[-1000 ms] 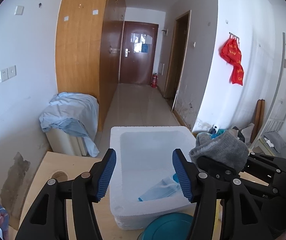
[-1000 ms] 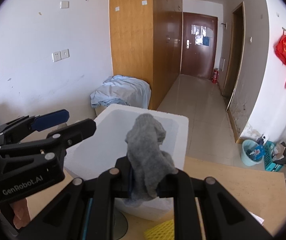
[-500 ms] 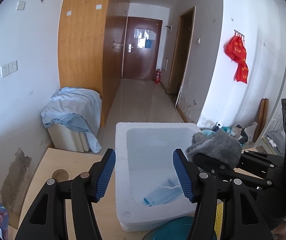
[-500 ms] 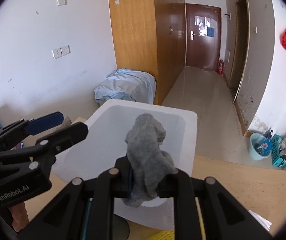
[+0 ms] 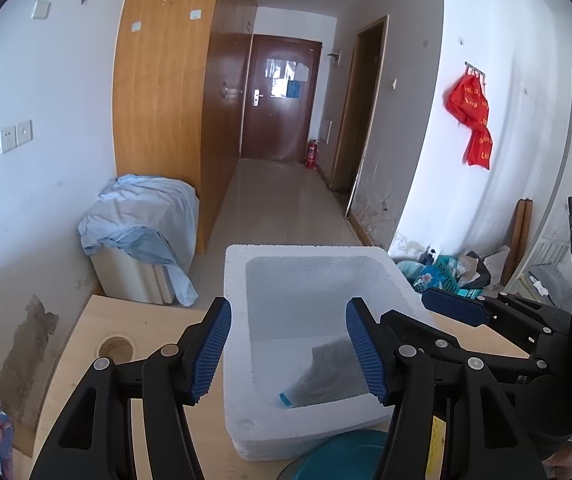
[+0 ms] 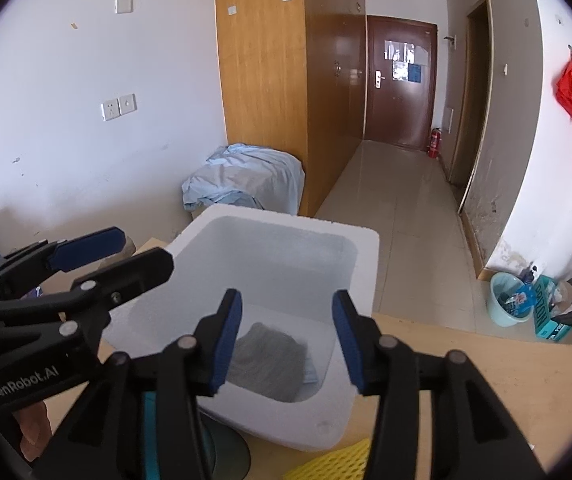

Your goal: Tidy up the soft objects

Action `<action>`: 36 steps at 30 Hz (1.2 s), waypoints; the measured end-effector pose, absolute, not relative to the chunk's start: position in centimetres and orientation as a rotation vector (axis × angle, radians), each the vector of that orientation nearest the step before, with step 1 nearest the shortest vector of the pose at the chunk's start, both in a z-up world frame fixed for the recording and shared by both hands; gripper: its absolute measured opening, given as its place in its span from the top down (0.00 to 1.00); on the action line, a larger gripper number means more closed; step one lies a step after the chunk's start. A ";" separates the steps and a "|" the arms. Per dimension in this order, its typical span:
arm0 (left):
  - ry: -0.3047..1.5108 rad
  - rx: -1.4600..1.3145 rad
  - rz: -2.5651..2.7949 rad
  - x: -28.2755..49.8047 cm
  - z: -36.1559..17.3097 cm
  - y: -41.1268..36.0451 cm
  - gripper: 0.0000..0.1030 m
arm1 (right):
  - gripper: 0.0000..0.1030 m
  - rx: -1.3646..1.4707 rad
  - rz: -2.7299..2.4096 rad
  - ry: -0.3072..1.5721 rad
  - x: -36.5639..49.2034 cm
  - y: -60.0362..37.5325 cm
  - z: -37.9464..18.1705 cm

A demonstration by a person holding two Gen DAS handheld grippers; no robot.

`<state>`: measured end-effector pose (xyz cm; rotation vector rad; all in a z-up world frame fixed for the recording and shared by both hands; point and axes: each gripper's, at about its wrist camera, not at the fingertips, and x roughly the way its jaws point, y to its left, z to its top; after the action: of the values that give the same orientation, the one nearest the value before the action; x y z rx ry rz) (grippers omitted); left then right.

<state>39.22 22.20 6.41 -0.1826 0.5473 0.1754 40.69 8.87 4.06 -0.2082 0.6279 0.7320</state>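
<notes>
A grey sock (image 5: 334, 372) (image 6: 270, 360) lies on the floor of the white foam box (image 5: 238, 320) (image 6: 366, 272). It rests on a light blue item (image 5: 286, 400) that shows only at its edge. My right gripper (image 6: 288, 320) (image 5: 406, 308) hovers over the box's near end; its jaws are opening with nothing between them, the sock below. My left gripper (image 5: 290, 344) (image 6: 148, 248) is open and empty above the box's left near rim.
The box stands on a wooden table (image 5: 86, 340) with a round hole (image 5: 116, 346). A teal round dish (image 5: 338, 456) and a yellow mesh piece (image 6: 338, 464) lie at the near edge. A cloth-covered cabinet (image 5: 142, 216) stands beyond the table.
The right gripper's jaws have parted and the grey sock has fallen from them into the foam box, covering most of the blue item. The left gripper has kept still.
</notes>
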 end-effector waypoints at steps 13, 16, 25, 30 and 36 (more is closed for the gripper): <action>0.547 -0.188 0.152 38.9 6.8 21.4 0.41 | 0.50 -0.212 0.715 0.627 40.2 8.0 4.2; 0.544 -0.186 0.152 38.6 6.9 21.3 0.41 | 0.50 -0.216 0.715 0.627 39.9 7.9 4.2; 0.540 -0.178 0.146 37.2 7.4 20.1 0.41 | 0.50 -0.206 0.713 0.623 38.9 6.9 4.7; 0.534 -0.173 0.143 35.5 8.0 19.1 0.41 | 0.50 -0.198 0.715 0.620 37.5 5.9 5.1; 0.531 -0.155 0.132 32.8 8.6 17.1 0.41 | 0.50 -0.188 0.708 0.608 34.4 4.0 5.5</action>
<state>32.84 17.09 8.58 -0.1550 0.5307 0.1323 34.43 3.97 5.52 -0.1884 0.6078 0.7083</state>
